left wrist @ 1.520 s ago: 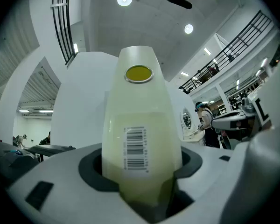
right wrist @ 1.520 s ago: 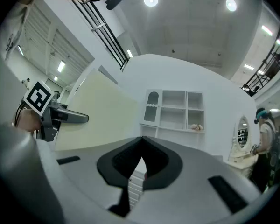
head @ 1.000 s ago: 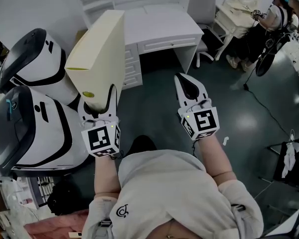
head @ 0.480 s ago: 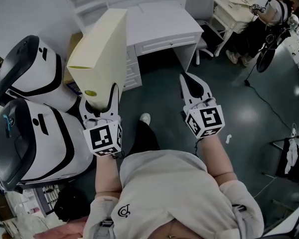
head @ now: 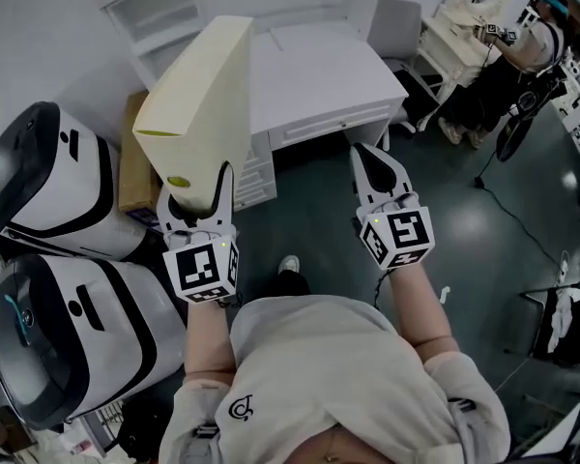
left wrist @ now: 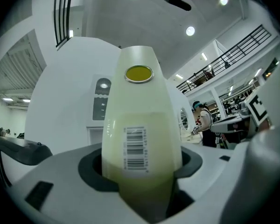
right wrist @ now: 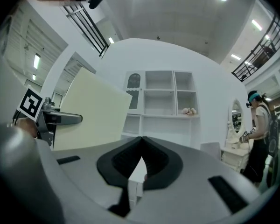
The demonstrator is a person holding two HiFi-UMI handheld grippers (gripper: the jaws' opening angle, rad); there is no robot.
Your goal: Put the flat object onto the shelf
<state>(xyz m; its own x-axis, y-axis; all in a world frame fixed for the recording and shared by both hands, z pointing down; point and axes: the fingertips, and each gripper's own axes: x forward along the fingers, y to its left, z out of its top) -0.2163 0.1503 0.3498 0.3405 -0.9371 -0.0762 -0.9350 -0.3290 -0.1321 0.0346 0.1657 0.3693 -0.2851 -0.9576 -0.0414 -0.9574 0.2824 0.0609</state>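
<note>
We are facing the white shelf [head: 159, 13] on the wall, with the white worktop [head: 319, 61] standing beside it. The flat cream box [head: 198, 104] is standing on edge in the air, well short of the shelf, and our left tool [head: 194, 194] is pinching its narrow lower end. It is looking stiff and light but long, so we judge it could tip or slip in this end grip. Our right tool [head: 365, 160] is hanging empty, jaws pressed together. A round yellow sticker [left wrist: 139, 73] is showing on the box's edge.
</note>
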